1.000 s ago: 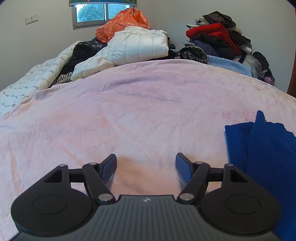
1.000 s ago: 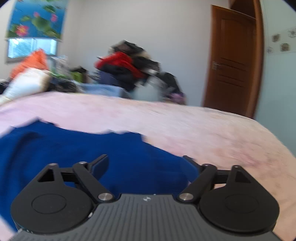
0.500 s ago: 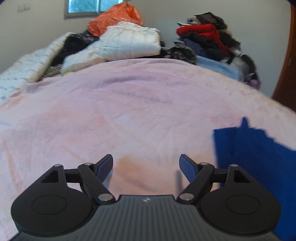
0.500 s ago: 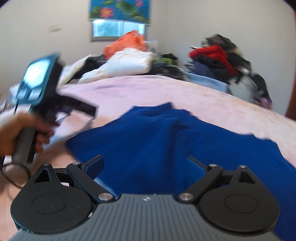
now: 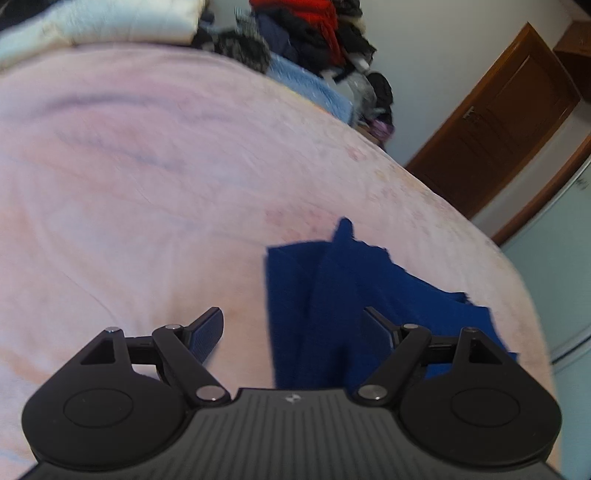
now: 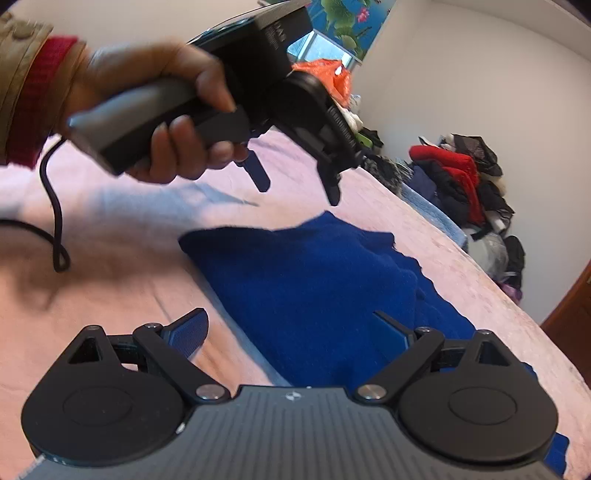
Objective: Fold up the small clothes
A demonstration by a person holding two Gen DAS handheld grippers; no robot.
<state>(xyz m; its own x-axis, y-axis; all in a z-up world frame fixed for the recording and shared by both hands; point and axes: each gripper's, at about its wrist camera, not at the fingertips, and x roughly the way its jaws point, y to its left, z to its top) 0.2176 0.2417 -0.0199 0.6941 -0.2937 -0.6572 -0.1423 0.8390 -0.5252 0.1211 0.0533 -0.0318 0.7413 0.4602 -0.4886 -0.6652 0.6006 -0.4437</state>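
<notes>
A dark blue knitted garment [image 5: 343,295] lies rumpled on the pink bed blanket [image 5: 147,166]; it also shows in the right wrist view [image 6: 325,288]. My left gripper [image 5: 295,325] is open and empty, hovering just above the garment's left edge. In the right wrist view the left gripper [image 6: 295,184] hangs over the garment's far corner, held by a hand. My right gripper [image 6: 291,328] is open and empty, low over the garment's near part.
Piles of clothes [image 5: 317,33] and a white padded jacket [image 5: 110,18] lie at the bed's far end. A brown door [image 5: 498,122] stands to the right. A black cable [image 6: 55,221] trails on the blanket [image 6: 110,288] at the left.
My left gripper swung right and came over the blue garment's edge. My right gripper turned left, so the left gripper and the hand now fill its upper view. Both stayed open.
</notes>
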